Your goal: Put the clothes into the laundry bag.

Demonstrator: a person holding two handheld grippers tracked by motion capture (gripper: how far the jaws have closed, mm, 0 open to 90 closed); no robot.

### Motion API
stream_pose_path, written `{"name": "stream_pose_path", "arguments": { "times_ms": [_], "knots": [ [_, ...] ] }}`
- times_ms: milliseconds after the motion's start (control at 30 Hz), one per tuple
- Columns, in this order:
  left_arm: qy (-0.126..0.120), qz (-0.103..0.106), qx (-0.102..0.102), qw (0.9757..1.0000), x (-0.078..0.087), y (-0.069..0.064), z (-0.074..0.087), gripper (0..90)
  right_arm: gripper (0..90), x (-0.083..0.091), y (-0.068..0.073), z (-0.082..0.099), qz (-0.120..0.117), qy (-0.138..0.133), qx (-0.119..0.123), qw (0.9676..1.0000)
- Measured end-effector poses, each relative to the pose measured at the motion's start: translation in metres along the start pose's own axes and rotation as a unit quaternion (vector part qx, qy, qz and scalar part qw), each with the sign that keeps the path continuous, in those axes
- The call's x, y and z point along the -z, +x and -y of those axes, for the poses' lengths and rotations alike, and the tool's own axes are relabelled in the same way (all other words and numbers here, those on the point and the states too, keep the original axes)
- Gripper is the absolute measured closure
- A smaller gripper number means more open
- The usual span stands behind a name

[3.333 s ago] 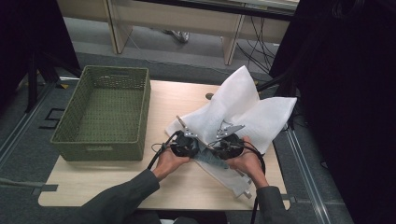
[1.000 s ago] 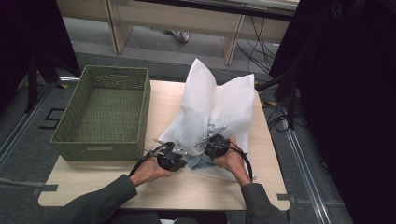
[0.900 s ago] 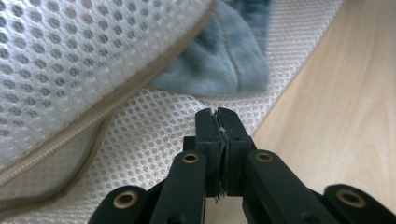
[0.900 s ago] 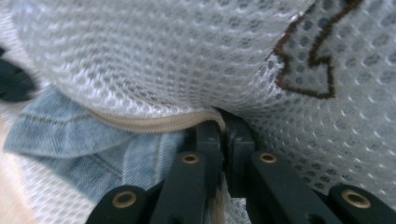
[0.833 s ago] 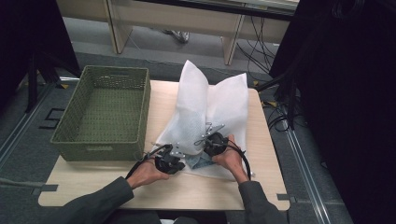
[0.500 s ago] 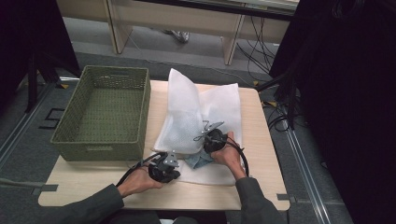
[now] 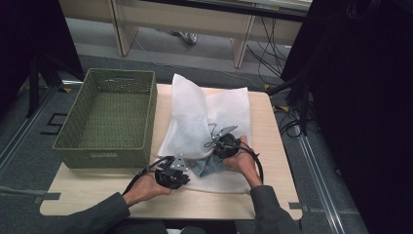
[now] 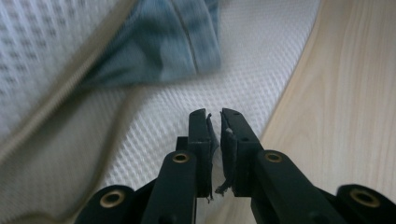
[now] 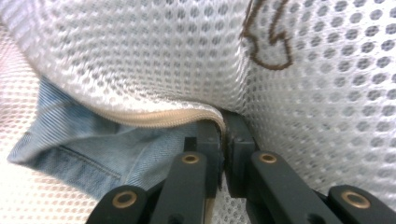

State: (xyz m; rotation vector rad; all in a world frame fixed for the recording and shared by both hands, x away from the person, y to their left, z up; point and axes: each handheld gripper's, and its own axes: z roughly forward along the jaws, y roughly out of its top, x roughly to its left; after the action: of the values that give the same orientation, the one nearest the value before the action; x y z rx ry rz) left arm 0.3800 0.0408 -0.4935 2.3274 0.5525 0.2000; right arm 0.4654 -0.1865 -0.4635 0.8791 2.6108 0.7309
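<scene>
The right gripper [image 9: 223, 135] is pinching the white mesh bag's [image 7: 195, 109] zipper edge over blue denim [image 9: 93, 149] on the worktop [image 7: 272, 141]; the left gripper [image 8: 215, 122], jaws just parting slightly, is gripping nothing.

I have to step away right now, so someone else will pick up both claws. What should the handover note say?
Left claw: jaws have just been opening a little, nothing between them; it hangs over the near edge of the white mesh bag, beside bare table.
Right claw: shut on the bag's zipper edge, holding the mouth up.
Denim garment: partly inside the bag, a corner poking out of the mouth.
Green basket: at the table's left, holds nothing.
Done: denim mostly in the bag.
Left, probably: tuck in the corner and close the zipper.
</scene>
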Motion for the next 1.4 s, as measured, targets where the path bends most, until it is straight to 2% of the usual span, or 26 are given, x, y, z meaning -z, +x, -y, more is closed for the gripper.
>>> {"name": "stream_pose_path", "arguments": {
  "times_ms": [33, 100, 133, 267, 367, 433, 500, 567, 600, 667, 700, 733, 767, 800, 833, 900, 933, 1067, 1100, 1133, 1167, 1200, 1233, 1333, 1367, 1400],
  "knots": [
    [-0.008, -0.005, 0.005, 0.9999, 0.001, -0.001, -0.002, 80.1, 87.2, 0.002, 0.0, 0.0, -0.006, -0.001, -0.005, 1.0],
    [-0.015, -0.008, -0.012, 0.9998, 0.001, 0.0, -0.008, 76.2, 87.1, 0.007, 0.001, 0.0, -0.004, -0.004, -0.003, 1.0],
    [-0.02, -0.007, -0.008, 0.9997, -0.001, -0.001, -0.01, 73.3, 87.0, 0.009, 0.001, 0.0, -0.011, -0.011, -0.001, 0.9999],
    [-0.006, -0.018, -0.019, 0.9996, -0.018, -0.003, -0.019, 56.0, 87.0, 0.019, 0.002, -0.001, -0.003, -0.015, -0.003, 0.9999],
    [-0.003, -0.03, -0.006, 0.9995, -0.031, -0.002, -0.023, 48.7, 87.1, 0.022, 0.004, -0.002, 0.0, -0.024, 0.0, 0.9997],
    [-0.001, -0.045, -0.019, 0.9988, -0.036, 0.0, -0.027, 57.1, 87.2, 0.027, 0.008, -0.004, -0.007, -0.029, 0.0, 0.9996],
    [0.001, -0.058, -0.018, 0.9982, -0.042, 0.003, -0.032, 69.7, 87.3, 0.034, 0.011, -0.007, -0.011, -0.035, 0.007, 0.9993],
    [-0.005, -0.072, -0.013, 0.9973, -0.047, 0.005, -0.038, 74.9, 87.3, 0.041, 0.011, -0.011, -0.029, -0.037, 0.017, 0.9987],
    [-0.004, -0.084, -0.022, 0.9962, -0.048, 0.005, -0.042, 76.1, 87.3, 0.042, 0.013, -0.012, -0.025, -0.053, 0.021, 0.9981],
    [-0.005, -0.089, -0.024, 0.9957, -0.048, 0.007, -0.048, 77.5, 87.4, 0.047, 0.014, -0.013, -0.033, -0.043, 0.021, 0.9983],
    [-0.01, -0.088, -0.014, 0.996, -0.047, 0.007, -0.051, 78.4, 87.4, 0.048, 0.015, -0.013, -0.027, -0.046, 0.016, 0.9984],
    [-0.014, -0.094, -0.024, 0.9952, -0.045, 0.011, -0.055, 79.1, 87.4, 0.05, 0.016, -0.013, -0.029, -0.037, 0.014, 0.9988],
    [-0.023, -0.098, -0.015, 0.9948, -0.044, 0.015, -0.059, 79.5, 87.4, 0.049, 0.016, -0.013, -0.031, -0.048, 0.017, 0.9982],
    [-0.03, -0.103, -0.005, 0.9942, -0.044, 0.018, -0.061, 79.7, 87.4, 0.051, 0.017, -0.011, -0.036, -0.048, 0.005, 0.9982],
    [-0.045, -0.111, 0.004, 0.9928, -0.045, 0.022, -0.063, 79.9, 87.4, 0.052, 0.015, -0.011, -0.036, -0.044, 0.012, 0.9983],
    [-0.053, -0.119, 0.01, 0.9914, -0.05, 0.025, -0.066, 80.0, 87.5, 0.054, 0.016, -0.01, -0.033, -0.044, -0.008, 0.9985],
    [-0.054, -0.122, 0.011, 0.991, -0.054, 0.025, -0.065, 79.9, 87.4, 0.054, 0.014, -0.01, -0.044, -0.048, 0.004, 0.9978],
    [-0.063, -0.13, 0.025, 0.9892, -0.064, 0.024, -0.058, 79.1, 87.5, 0.047, 0.015, -0.004, -0.061, -0.035, -0.024, 0.9973],
    [-0.094, -0.129, 0.048, 0.9859, -0.068, 0.023, -0.057, 79.0, 87.5, 0.043, 0.014, -0.002, -0.068, -0.035, -0.02, 0.9969],
    [-0.073, -0.13, 0.029, 0.9885, -0.065, 0.024, -0.055, 78.8, 87.5, 0.038, 0.013, 0.0, -0.077, -0.029, -0.022, 0.9964],
    [-0.081, -0.132, 0.037, 0.9872, -0.066, 0.023, -0.055, 78.7, 87.5, 0.034, 0.014, 0.002, -0.081, -0.028, -0.028, 0.9959],
    [-0.105, -0.138, 0.057, 0.9832, -0.069, 0.02, -0.055, 78.6, 87.5, 0.032, 0.014, 0.002, -0.085, -0.03, -0.026, 0.9956],
    [-0.075, -0.137, 0.025, 0.9875, -0.064, 0.022, -0.055, 78.5, 87.5, 0.031, 0.015, 0.002, -0.088, -0.024, -0.025, 0.9955],
    [-0.091, -0.142, 0.04, 0.9848, -0.066, 0.022, -0.055, 78.0, 87.5, 0.033, 0.018, 0.0, -0.086, -0.02, -0.022, 0.9958],
    [-0.116, -0.146, 0.065, 0.9803, -0.068, 0.02, -0.055, 77.9, 87.5, 0.035, 0.019, -0.001, -0.088, -0.023, -0.021, 0.9956],
    [-0.103, -0.15, 0.056, 0.9817, -0.065, 0.022, -0.056, 77.9, 87.5, 0.037, 0.02, -0.002, -0.092, -0.024, -0.021, 0.9952]
  ]
}}
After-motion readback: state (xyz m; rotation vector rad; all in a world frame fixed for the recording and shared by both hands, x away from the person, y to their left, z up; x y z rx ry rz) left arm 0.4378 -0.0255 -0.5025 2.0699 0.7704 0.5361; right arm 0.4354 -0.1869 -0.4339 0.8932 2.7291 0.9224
